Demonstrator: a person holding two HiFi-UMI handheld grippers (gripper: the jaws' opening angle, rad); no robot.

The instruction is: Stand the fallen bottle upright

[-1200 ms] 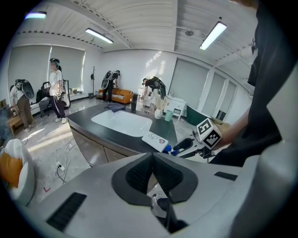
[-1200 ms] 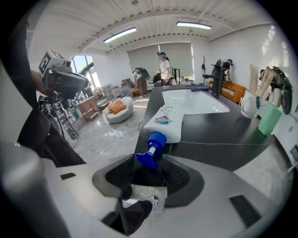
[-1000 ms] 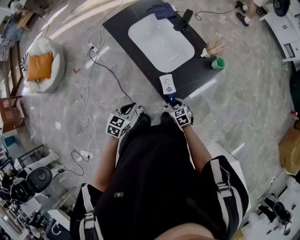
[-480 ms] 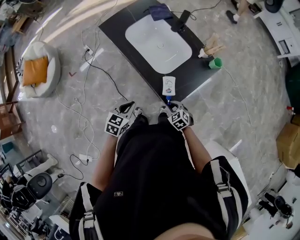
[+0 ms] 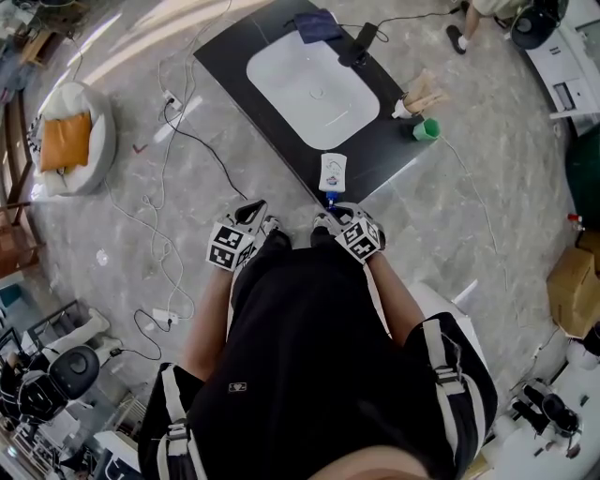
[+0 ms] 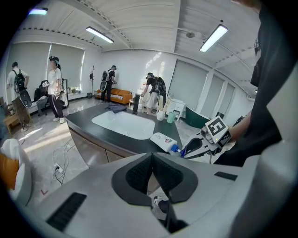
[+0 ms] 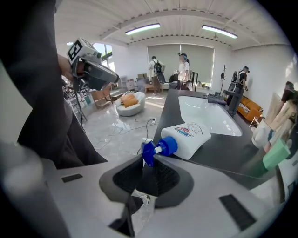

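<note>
The white bottle (image 5: 332, 173) with a blue pump head (image 7: 150, 151) lies on its side near the front edge of the black counter (image 5: 272, 122), pump end toward me. My right gripper (image 5: 329, 203) has that pump head between its closing jaws, and the pads pinch it at the tips (image 7: 148, 160). The bottle's body (image 7: 191, 137) stretches away from the jaws over the counter. My left gripper (image 5: 257, 214) hangs to the left, off the counter's edge, shut and empty (image 6: 152, 155). In the left gripper view the bottle (image 6: 163, 141) and the right gripper (image 6: 184, 150) show at the counter's near corner.
A white sink basin (image 5: 314, 89) is set in the counter behind the bottle, with a black faucet (image 5: 361, 42) and dark cloth (image 5: 317, 23) beyond. A green cup (image 5: 429, 129) stands at the counter's right end. Cables and a cushioned beanbag (image 5: 66, 141) lie on the floor at left.
The right gripper's jaws have drawn in onto the blue pump head and the gripper has rolled a little. The left gripper has stayed put.
</note>
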